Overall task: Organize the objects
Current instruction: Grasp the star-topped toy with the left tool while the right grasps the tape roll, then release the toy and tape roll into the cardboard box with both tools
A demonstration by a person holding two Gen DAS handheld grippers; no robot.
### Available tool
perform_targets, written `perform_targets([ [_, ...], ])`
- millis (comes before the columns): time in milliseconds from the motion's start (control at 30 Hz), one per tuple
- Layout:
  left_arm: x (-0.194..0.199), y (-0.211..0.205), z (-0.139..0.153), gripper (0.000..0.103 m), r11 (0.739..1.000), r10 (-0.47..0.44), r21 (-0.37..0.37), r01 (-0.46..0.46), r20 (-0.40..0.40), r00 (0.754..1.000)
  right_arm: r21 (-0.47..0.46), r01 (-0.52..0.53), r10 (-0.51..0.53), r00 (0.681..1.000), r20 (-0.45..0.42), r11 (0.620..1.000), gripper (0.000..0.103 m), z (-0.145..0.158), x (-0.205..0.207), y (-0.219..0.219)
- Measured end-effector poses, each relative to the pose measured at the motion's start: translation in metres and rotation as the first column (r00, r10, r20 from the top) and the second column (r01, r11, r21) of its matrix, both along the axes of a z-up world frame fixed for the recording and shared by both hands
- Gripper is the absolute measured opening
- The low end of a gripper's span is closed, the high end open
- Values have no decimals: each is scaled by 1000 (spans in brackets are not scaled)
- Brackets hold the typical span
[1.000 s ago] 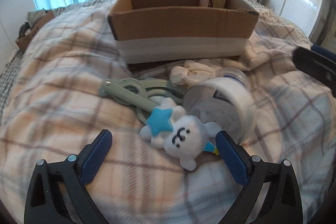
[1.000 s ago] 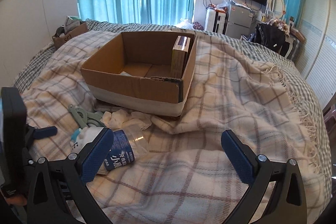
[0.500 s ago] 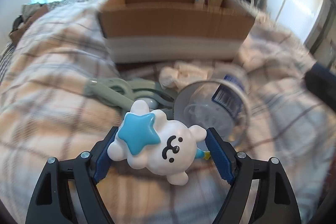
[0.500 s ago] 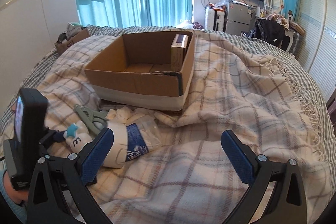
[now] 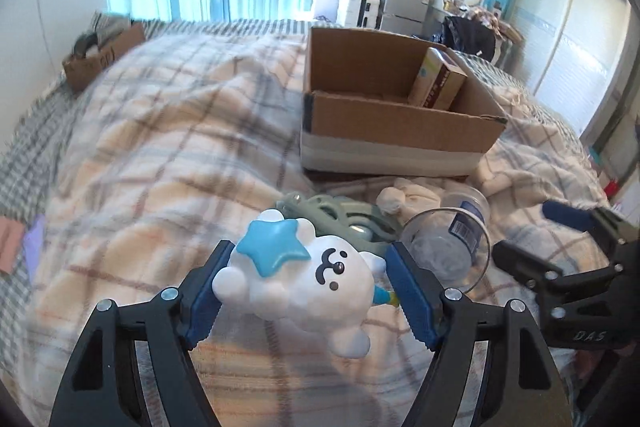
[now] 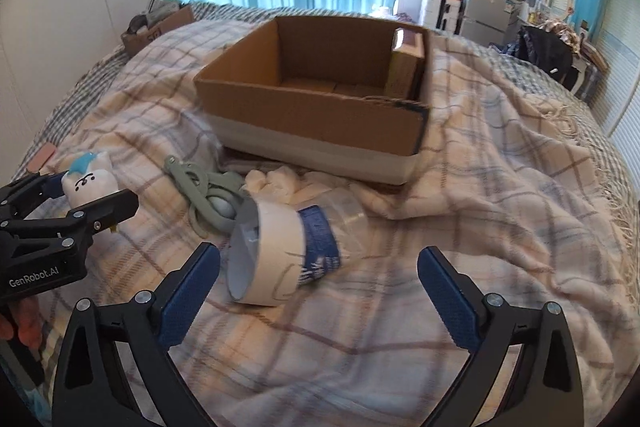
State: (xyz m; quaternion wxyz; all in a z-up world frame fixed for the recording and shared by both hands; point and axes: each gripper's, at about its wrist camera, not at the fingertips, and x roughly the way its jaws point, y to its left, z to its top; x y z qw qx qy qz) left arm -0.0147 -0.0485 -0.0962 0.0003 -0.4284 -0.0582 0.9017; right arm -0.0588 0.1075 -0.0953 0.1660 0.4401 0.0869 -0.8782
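My left gripper (image 5: 308, 287) is shut on a white bear toy (image 5: 304, 275) with a blue star and holds it above the blanket; both also show in the right wrist view, the gripper (image 6: 84, 195) and the toy (image 6: 90, 179). My right gripper (image 6: 318, 291) is open and empty, just in front of a clear plastic jar (image 6: 280, 251) that lies on its side with a white and blue label. An open cardboard box (image 6: 320, 115) stands on the bed behind, with a small carton (image 6: 406, 67) upright in its right end.
Grey-green plastic clips (image 6: 200, 187) and a crumpled white cloth (image 6: 280, 179) lie between jar and box. A plaid blanket (image 6: 500, 187) covers the bed. A small cardboard box (image 5: 100, 55) stands at the far left edge. Cabinets and a TV stand behind.
My left gripper closed on the bear toy and lifted it off the blanket. My right gripper moved closer to the jar and stayed open.
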Motion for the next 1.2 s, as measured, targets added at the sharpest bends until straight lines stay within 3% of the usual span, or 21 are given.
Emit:
perform_targets([
  [167,-2,-7,-16,78,995,-35,94,32,33,999,22,-40,38,995,90,999,88,-18,-6,-24],
  [267,0,-9,-16,78,992,-41,122,38,26,999,33,-49,45,993,108,998,68,-22,-4,-35],
  [333,2,-10,-14,78,991,-43,125,40,22,999,65,-53,46,994,102,996,40,-25,0,-43],
  [367,5,-10,-12,78,991,-44,125,41,16,999,87,-58,50,994,95,995,31,-25,1,-46],
  [533,12,-14,-6,78,990,-31,138,31,0,1000,109,-71,65,996,59,991,29,-12,12,-53],
  [867,21,-17,16,78,989,6,149,2,-56,998,86,-74,82,992,-95,994,29,45,25,-45],
  [1200,-21,0,73,78,989,-16,141,39,-158,987,52,-68,80,960,-268,996,29,124,2,-23],
])
